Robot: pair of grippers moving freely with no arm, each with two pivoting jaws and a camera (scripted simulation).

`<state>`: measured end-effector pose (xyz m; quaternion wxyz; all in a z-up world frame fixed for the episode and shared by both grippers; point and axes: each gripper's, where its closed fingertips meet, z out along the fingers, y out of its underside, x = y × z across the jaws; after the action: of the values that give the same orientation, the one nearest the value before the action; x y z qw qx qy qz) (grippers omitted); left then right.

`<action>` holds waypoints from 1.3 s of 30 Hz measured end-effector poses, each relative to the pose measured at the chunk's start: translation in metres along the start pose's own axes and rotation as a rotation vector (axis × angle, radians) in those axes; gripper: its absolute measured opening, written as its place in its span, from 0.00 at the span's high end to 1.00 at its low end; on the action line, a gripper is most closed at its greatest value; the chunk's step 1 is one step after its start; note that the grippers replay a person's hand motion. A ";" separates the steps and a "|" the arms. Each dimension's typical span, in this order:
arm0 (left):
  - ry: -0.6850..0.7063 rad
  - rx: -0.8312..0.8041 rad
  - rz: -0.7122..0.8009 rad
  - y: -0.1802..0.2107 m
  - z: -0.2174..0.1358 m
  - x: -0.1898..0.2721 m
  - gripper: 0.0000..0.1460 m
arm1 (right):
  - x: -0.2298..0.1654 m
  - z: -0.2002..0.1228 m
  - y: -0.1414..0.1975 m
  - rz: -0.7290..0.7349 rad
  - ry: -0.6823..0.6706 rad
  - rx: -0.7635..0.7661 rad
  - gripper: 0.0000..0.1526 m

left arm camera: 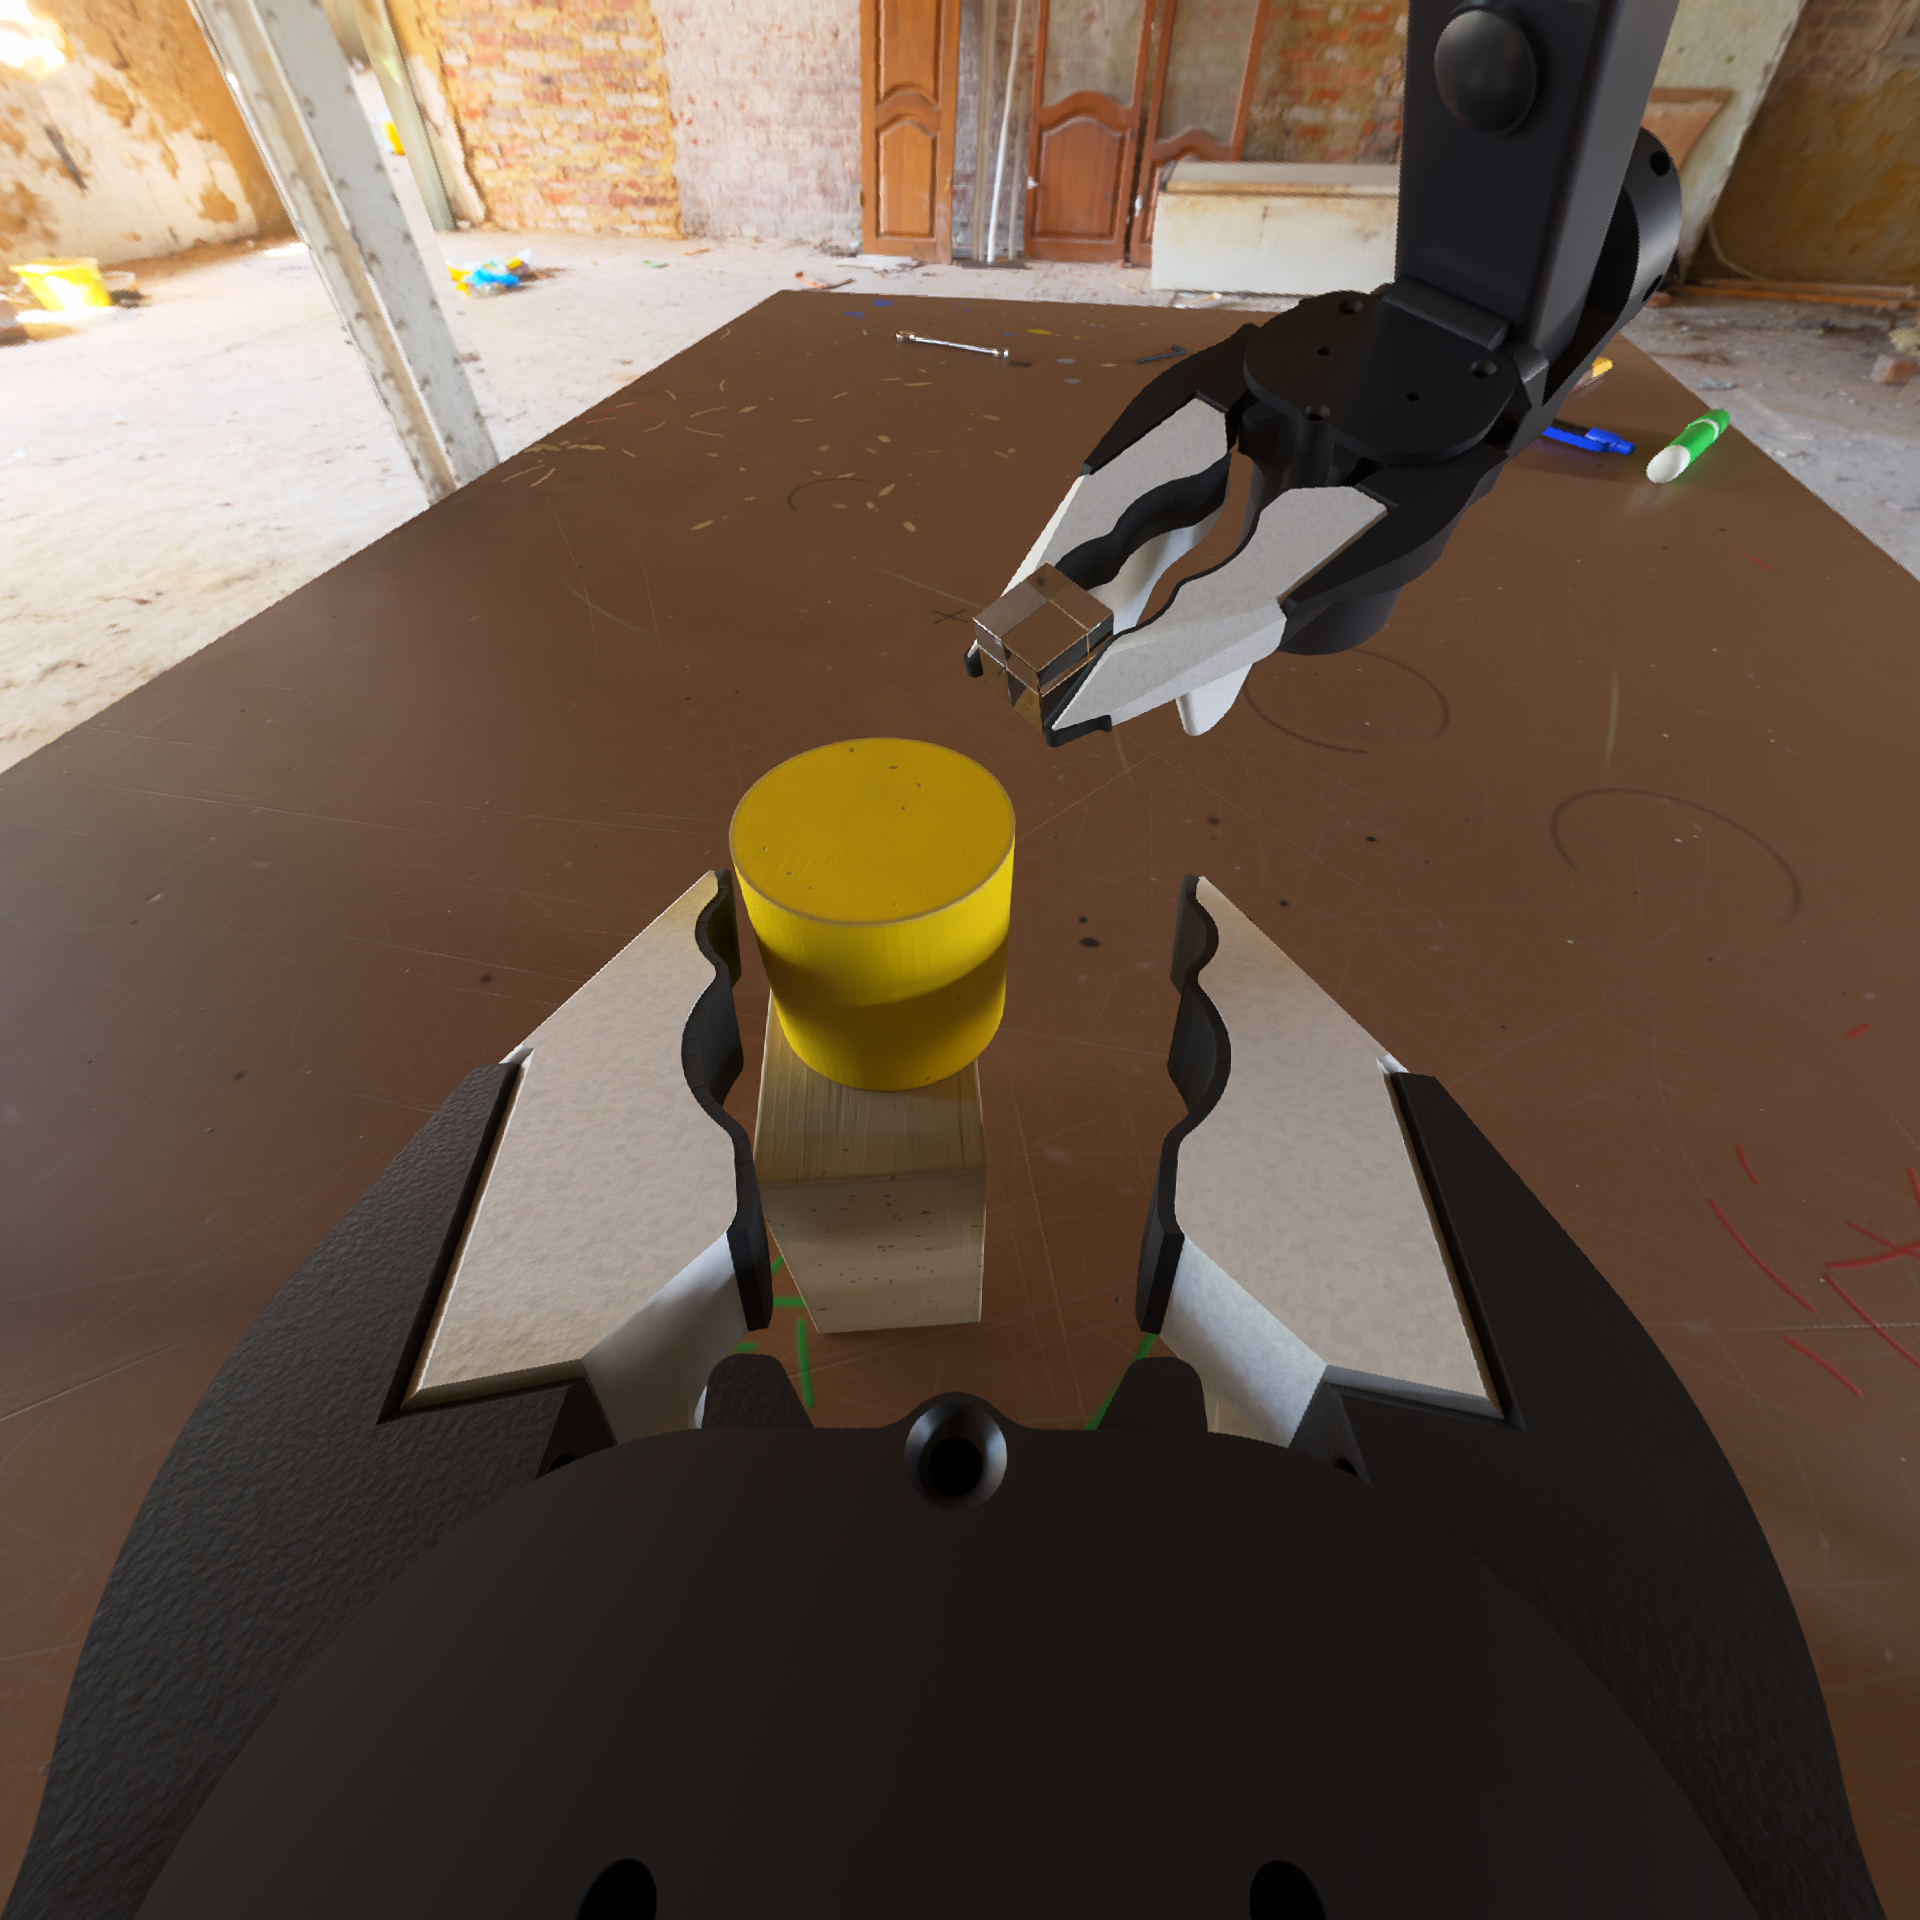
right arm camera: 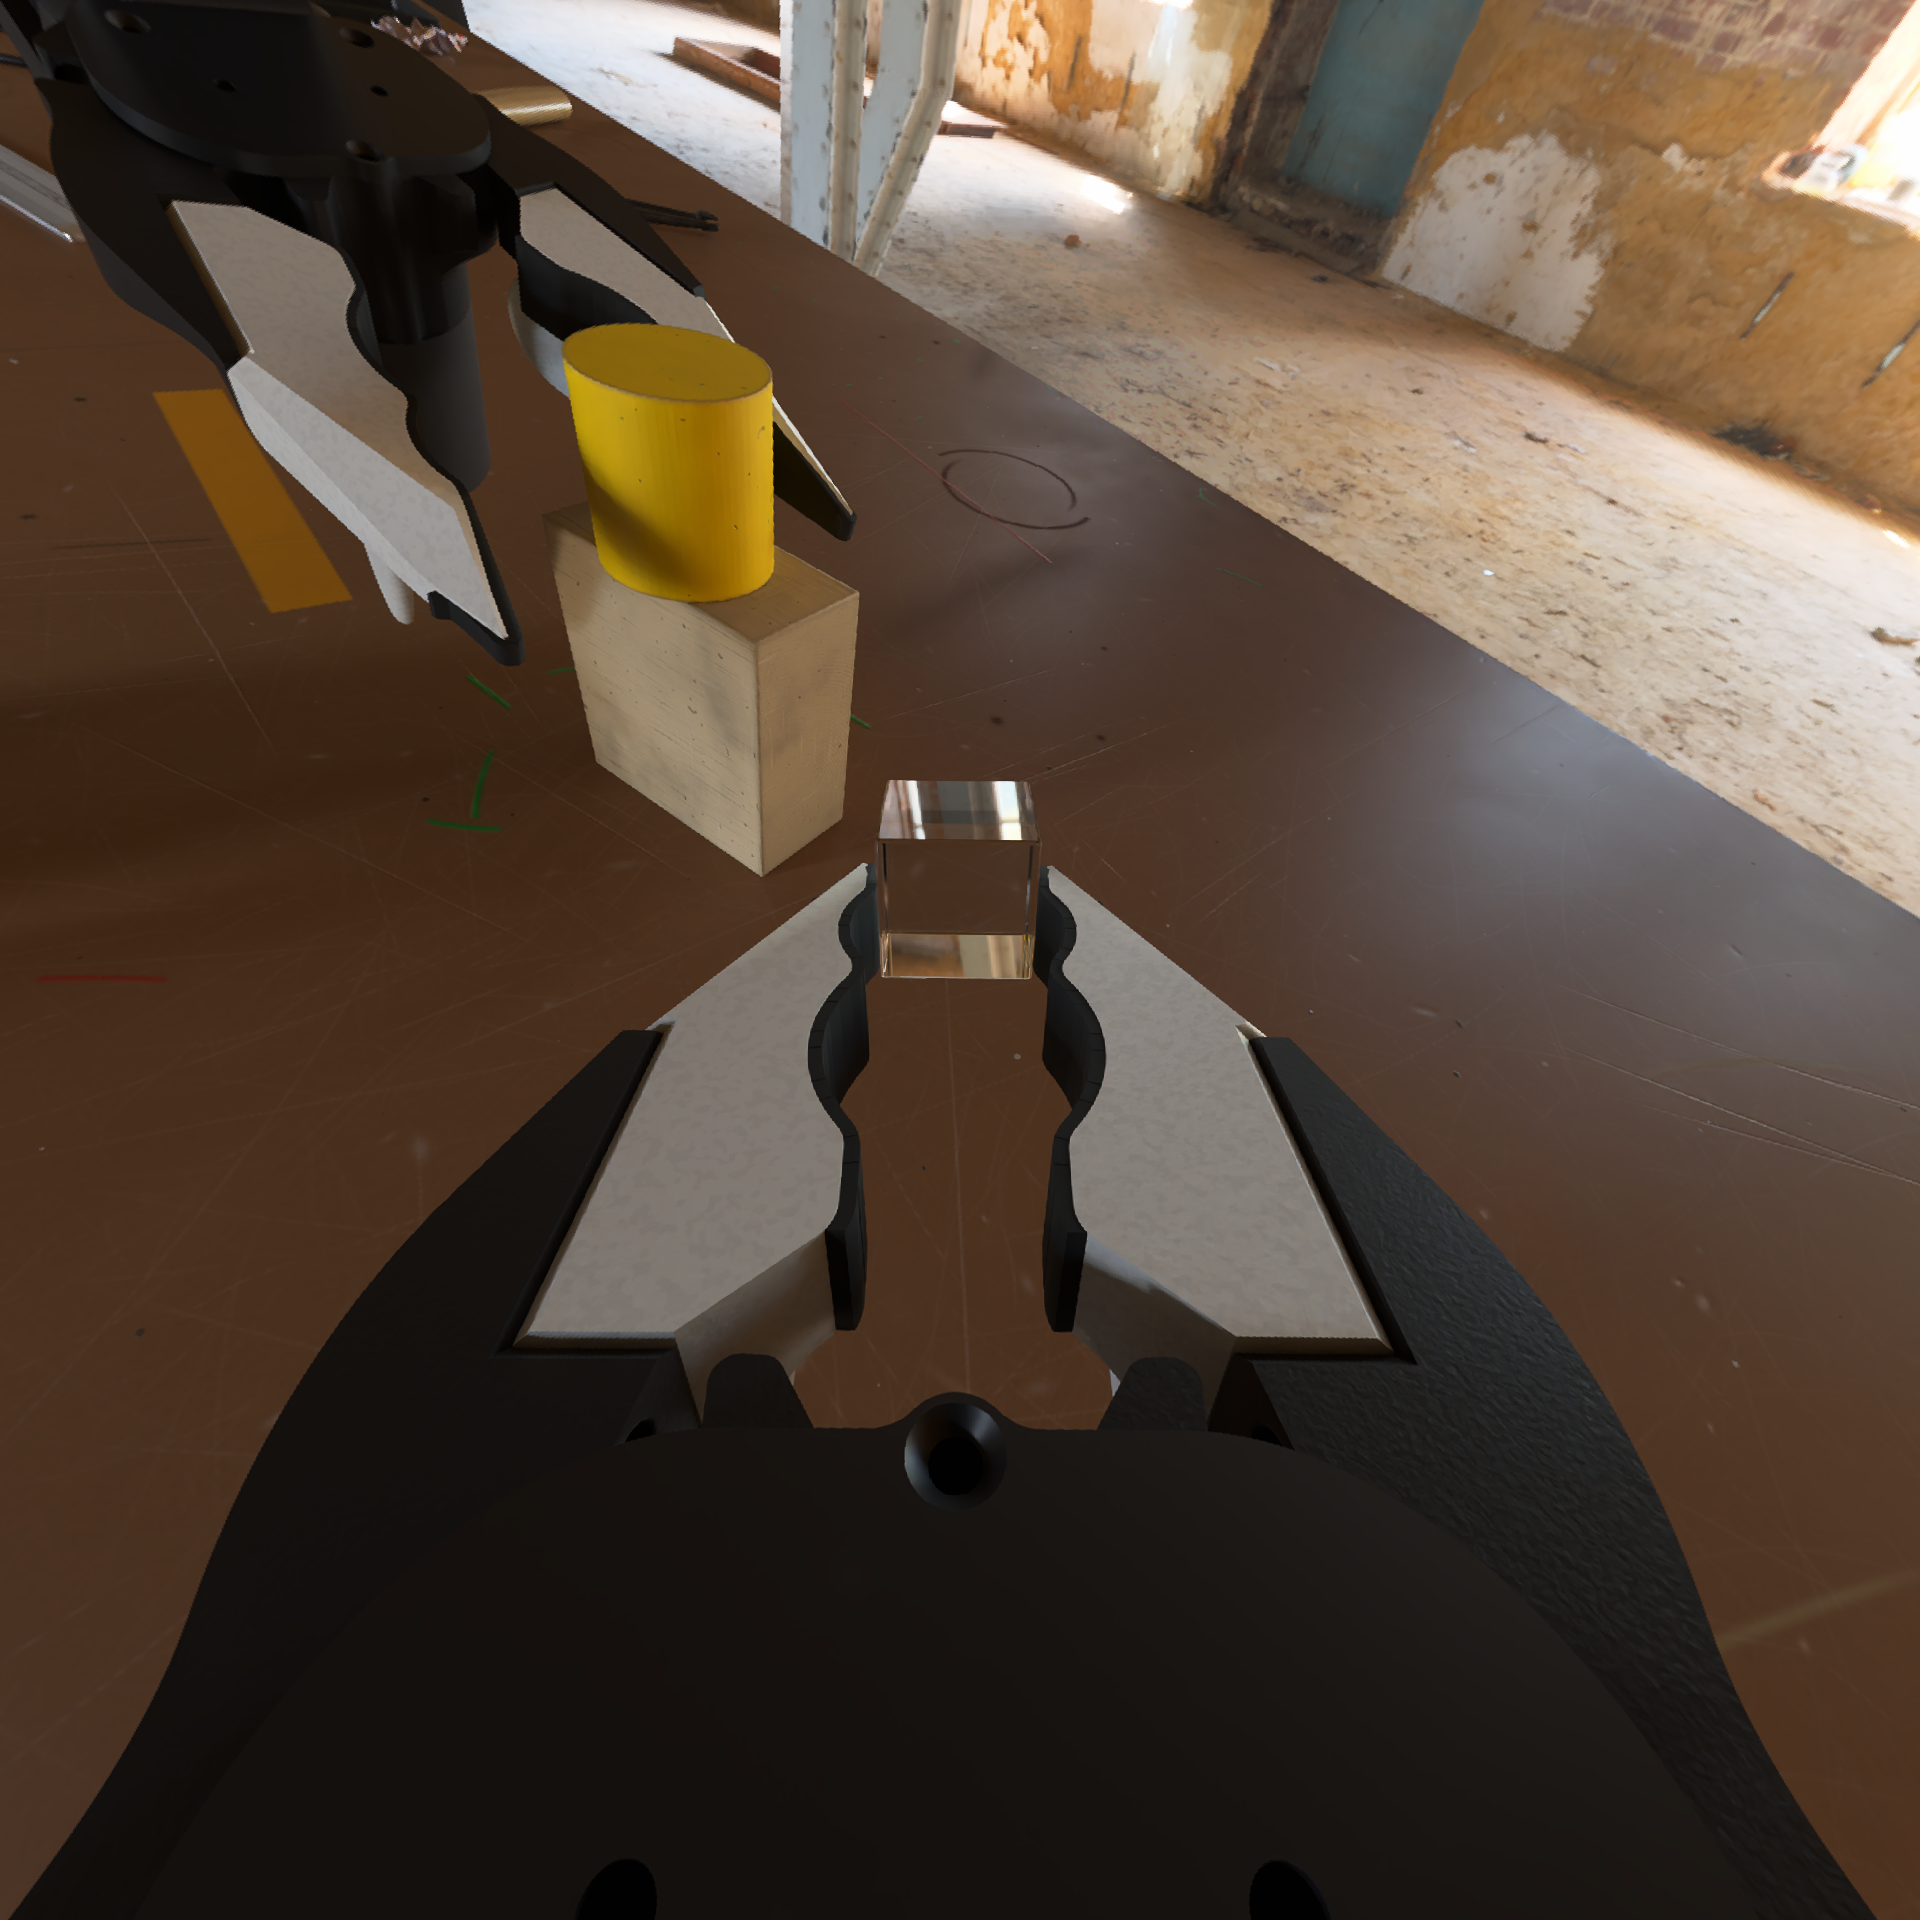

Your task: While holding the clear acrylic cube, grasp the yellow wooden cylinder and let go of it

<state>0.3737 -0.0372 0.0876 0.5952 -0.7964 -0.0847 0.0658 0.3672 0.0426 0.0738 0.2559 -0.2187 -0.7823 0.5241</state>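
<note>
The yellow wooden cylinder (left arm camera: 873, 904) stands upright on a pale wooden block (left arm camera: 873, 1195) on the brown table (left arm camera: 312, 935). My left gripper (left arm camera: 956, 883) is open, with its fingertips on either side of the cylinder's near part. The left fingertip (left arm camera: 717, 914) is close against the cylinder and the right one stands well apart. My right gripper (right arm camera: 956, 878) is shut on the clear acrylic cube (right arm camera: 956, 831) and holds it above the table, just right of the block (right arm camera: 727, 707). The cylinder (right arm camera: 675, 468) and left gripper (right arm camera: 670, 582) show in the right wrist view. The right gripper (left arm camera: 1023, 686) and cube (left arm camera: 1039, 634) show in the left wrist view.
A green marker (left arm camera: 1688, 447), a blue object (left arm camera: 1590, 436) and a metal wrench (left arm camera: 951, 345) lie at the table's far end. An orange strip (right arm camera: 249, 499) marks the table beyond the left gripper. The table's edge (right arm camera: 1455, 644) runs close by, with a white post (right arm camera: 852, 125) off it.
</note>
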 end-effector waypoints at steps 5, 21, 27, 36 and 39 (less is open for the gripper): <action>0.002 0.006 -0.005 0.000 0.000 -0.001 0.42 | 0.000 0.000 0.000 0.002 -0.001 0.003 0.81; -0.050 0.023 0.009 -0.002 -0.009 -0.011 0.50 | -0.001 -0.001 -0.001 -0.010 0.003 0.015 0.81; -0.077 0.047 -0.002 -0.004 -0.013 -0.017 0.64 | -0.004 -0.001 -0.001 -0.031 -0.005 0.016 0.81; -0.072 0.050 -0.002 -0.004 -0.013 -0.017 0.66 | -0.003 -0.001 0.000 -0.025 -0.002 0.014 0.81; -0.078 0.050 0.001 -0.004 -0.014 -0.017 0.70 | -0.003 0.000 0.001 -0.027 -0.001 0.011 0.81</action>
<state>0.3594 -0.0528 0.0953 0.6110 -0.7782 -0.1060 0.0991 0.3695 0.0416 0.0729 0.2639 -0.2064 -0.7823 0.5252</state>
